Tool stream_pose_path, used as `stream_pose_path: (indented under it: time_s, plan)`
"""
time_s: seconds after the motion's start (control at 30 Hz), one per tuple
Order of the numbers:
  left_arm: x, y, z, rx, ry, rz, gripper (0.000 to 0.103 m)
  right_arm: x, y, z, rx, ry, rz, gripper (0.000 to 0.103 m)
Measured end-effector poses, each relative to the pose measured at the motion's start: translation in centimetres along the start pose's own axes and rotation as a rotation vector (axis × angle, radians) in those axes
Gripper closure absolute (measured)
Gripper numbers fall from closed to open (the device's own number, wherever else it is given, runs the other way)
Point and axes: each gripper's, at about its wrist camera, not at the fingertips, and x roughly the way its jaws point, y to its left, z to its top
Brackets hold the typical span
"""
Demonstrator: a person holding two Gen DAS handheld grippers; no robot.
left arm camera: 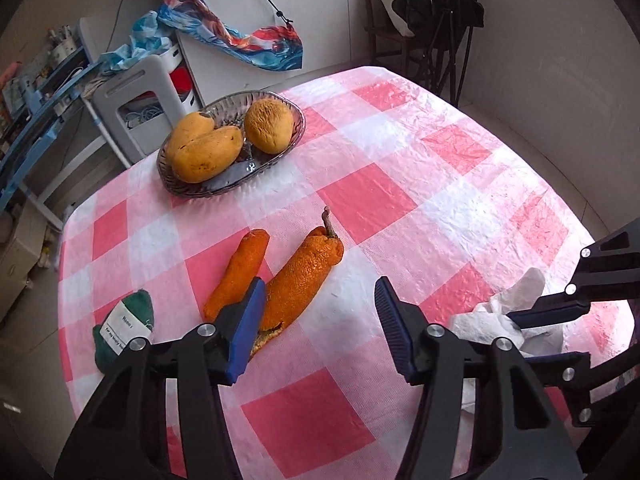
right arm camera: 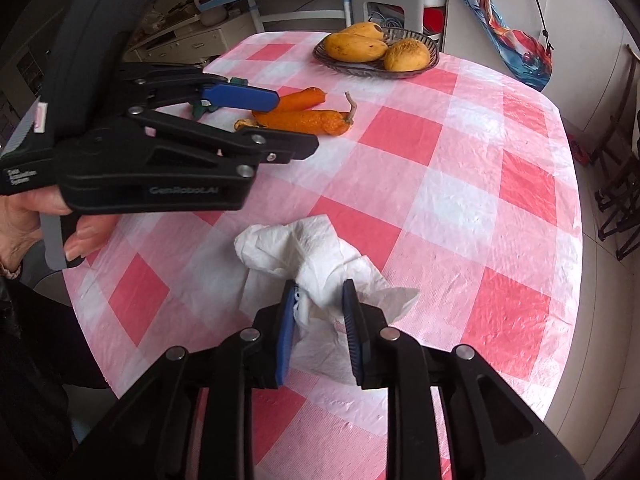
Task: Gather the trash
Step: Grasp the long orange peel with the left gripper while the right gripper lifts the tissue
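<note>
At bottom centre, a crumpled tissue (right arm camera: 320,264) is pinched by the right gripper (right arm camera: 320,332); so loose a wad could be dropped. Further up, the left gripper (left arm camera: 320,320) is held empty, jaws apart, beside two peels (left arm camera: 296,284). Its contact cannot be judged.
</note>
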Motion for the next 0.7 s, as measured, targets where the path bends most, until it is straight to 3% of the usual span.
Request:
stream_pose_path:
  time_s: [0.13, 0.23, 0.3, 0.37, 0.43, 0.5, 0.57, 0.63, 0.7]
  plan:
    - [1.0, 0.2, 0.1, 0.022, 0.020, 0.034, 0.049, -0.2, 0.1, -0.2, -0.020, -0.017, 0.017, 0.059]
    - [1.6, 1.1, 0.2, -0.016, 0.027, 0.023, 0.052, -0.6, 0.5, -0.4, -0.048, -0.033, 0.020, 0.046]
    - [1.8, 1.4, 0.4, -0.033, 0.031, 0.027, 0.060, -0.5, 0.8, -0.4, -0.062, -0.036, 0.013, 0.045]
    - [1.8, 1.5, 0.4, -0.028, 0.042, 0.039, 0.077, 0.0, 1.0, -0.4, -0.067, -0.026, 0.007, 0.045]
    - [1.5, 1.4, 0.2, -0.016, 0.050, 0.050, 0.085, 0.3, 1.3, -0.5, -0.092, -0.027, -0.019, 0.044]
    - [1.1, 1.4, -0.2, -0.018, 0.063, 0.039, 0.086, 0.3, 1.4, -0.4, -0.098, -0.033, -0.032, 0.045]
    - [0.4, 1.7, -0.8, -0.040, 0.074, 0.017, 0.086, 0.3, 1.7, -0.5, -0.114, -0.043, -0.056, 0.054]
    - [-0.6, 2.4, -1.5, -0.097, 0.079, -0.024, 0.086, 0.2, 1.6, -0.6, -0.115, -0.049, -0.064, 0.075]
    - [-1.9, 3.1, -2.5, -0.150, 0.071, -0.049, 0.086, 0.1, 1.4, -0.6, -0.102, -0.051, -0.060, 0.086]
